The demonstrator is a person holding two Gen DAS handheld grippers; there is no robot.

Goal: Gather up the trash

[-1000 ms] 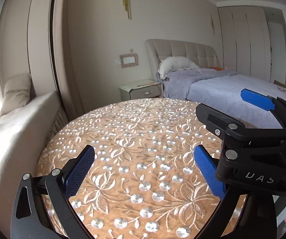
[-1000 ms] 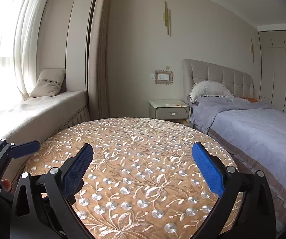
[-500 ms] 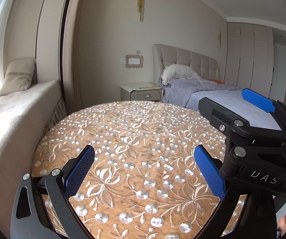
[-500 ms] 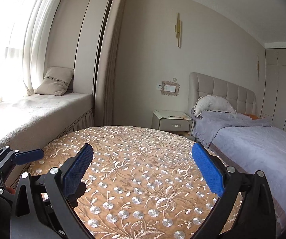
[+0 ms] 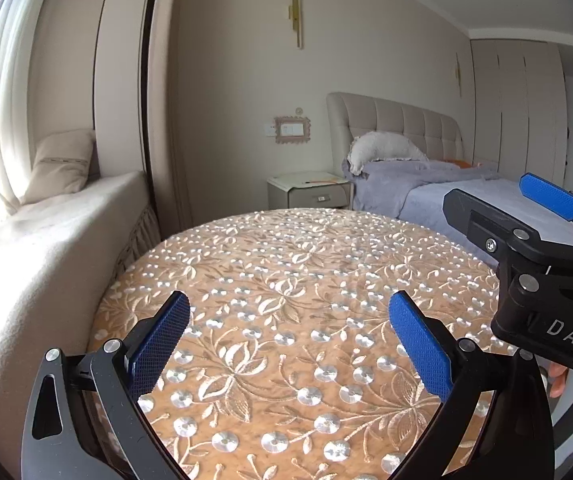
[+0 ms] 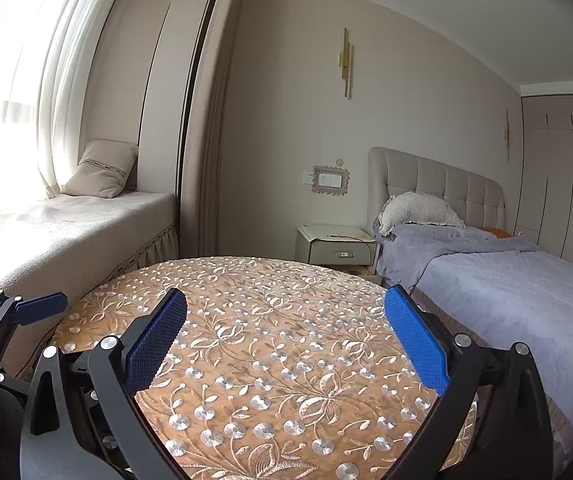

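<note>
Blue-padded, the left gripper (image 5: 288,344) hangs spread wide and empty over the embroidered round table (image 5: 286,256); no trash shows here (nor on the nightstand (image 5: 309,191)). From the right wrist, the right gripper (image 6: 284,340) gapes equally wide above the same cloth. Risk: the two grippers, close together, could collide.

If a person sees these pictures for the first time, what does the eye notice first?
First, the round table with its gold flowered cloth fills the foreground, under both open grippers: the left gripper and the right gripper. Behind it on the right is the bed with a grey cover, and on the left the bright window seat.
</note>
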